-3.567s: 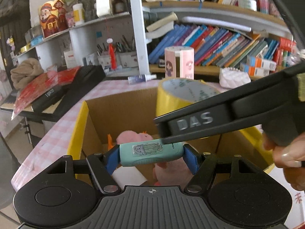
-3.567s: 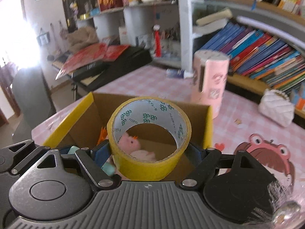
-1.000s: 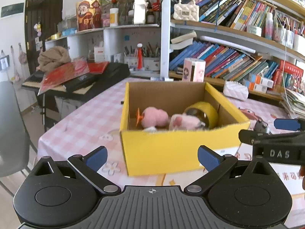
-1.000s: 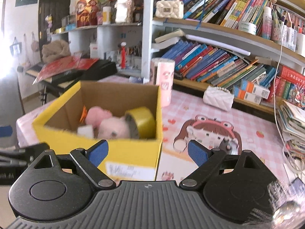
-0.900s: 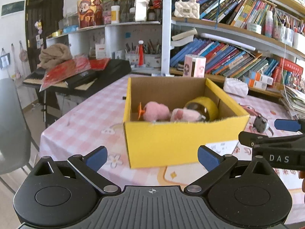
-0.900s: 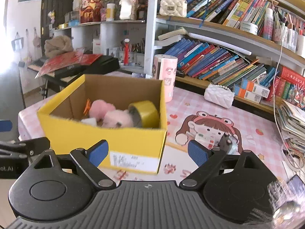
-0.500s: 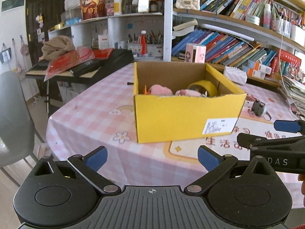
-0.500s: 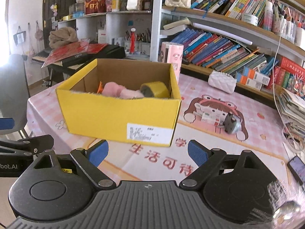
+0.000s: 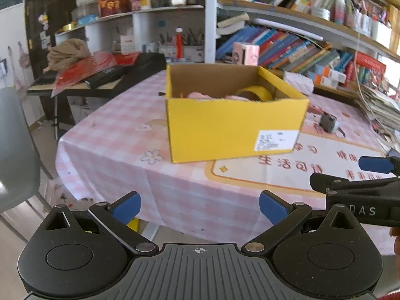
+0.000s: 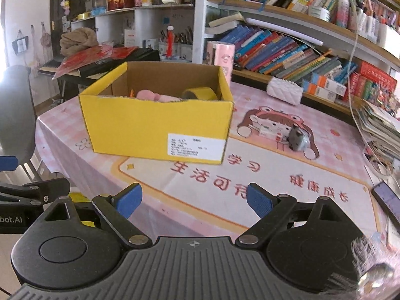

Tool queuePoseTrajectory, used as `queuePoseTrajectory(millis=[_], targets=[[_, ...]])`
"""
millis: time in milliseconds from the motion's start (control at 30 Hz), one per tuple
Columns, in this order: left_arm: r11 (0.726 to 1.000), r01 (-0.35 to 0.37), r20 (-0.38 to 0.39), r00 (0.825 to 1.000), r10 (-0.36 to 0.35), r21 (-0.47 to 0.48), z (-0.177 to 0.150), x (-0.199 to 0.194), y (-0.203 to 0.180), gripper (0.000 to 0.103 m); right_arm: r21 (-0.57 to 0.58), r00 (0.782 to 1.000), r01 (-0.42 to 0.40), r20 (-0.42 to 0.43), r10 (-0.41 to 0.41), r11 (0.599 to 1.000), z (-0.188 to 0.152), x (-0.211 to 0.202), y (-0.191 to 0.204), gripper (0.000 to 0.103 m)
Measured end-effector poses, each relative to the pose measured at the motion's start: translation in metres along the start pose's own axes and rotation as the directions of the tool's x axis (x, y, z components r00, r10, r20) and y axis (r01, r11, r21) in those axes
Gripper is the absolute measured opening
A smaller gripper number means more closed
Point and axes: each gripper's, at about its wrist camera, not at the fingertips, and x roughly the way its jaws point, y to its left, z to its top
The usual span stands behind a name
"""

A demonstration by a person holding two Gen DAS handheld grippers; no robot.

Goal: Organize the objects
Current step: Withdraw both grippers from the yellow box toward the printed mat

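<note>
A yellow cardboard box [image 9: 235,125] [image 10: 155,125] stands on the pink checked table [image 9: 112,135] [image 10: 287,175]. Inside it lie pink plush toys [image 9: 200,95] [image 10: 150,95] and a roll of yellow tape [image 9: 255,93] [image 10: 200,92]. My left gripper [image 9: 200,205] is open and holds nothing, well back from the box at the table's near edge. My right gripper [image 10: 193,198] is open too, with nothing between its blue pads, over the printed mat [image 10: 250,175] in front of the box. The right gripper's finger shows at the right edge of the left wrist view.
A small grey object [image 10: 296,137] [image 9: 328,122] lies on the mat right of the box. A white quilted purse [image 10: 283,90], a pink canister [image 10: 221,55] and bookshelves [image 10: 287,42] stand behind. A phone [image 10: 387,197] lies at the right edge. A grey chair [image 9: 15,150] stands left.
Both grippers let go of their loads into the box, the tape among them, and pulled back and lower; the box now looks smaller and farther.
</note>
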Motion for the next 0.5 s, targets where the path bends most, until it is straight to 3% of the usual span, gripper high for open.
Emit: queuePoseTrajectory(millis=[500], targets=[[0.988, 0.123, -0.058, 0.991, -0.118, 0.096, -0.010, 0.007, -0.034, 0.102, 0.130, 0.991, 0.115, -0.076, -0.106, 0.985, -0.031, -0.016, -0.035, 0.090]])
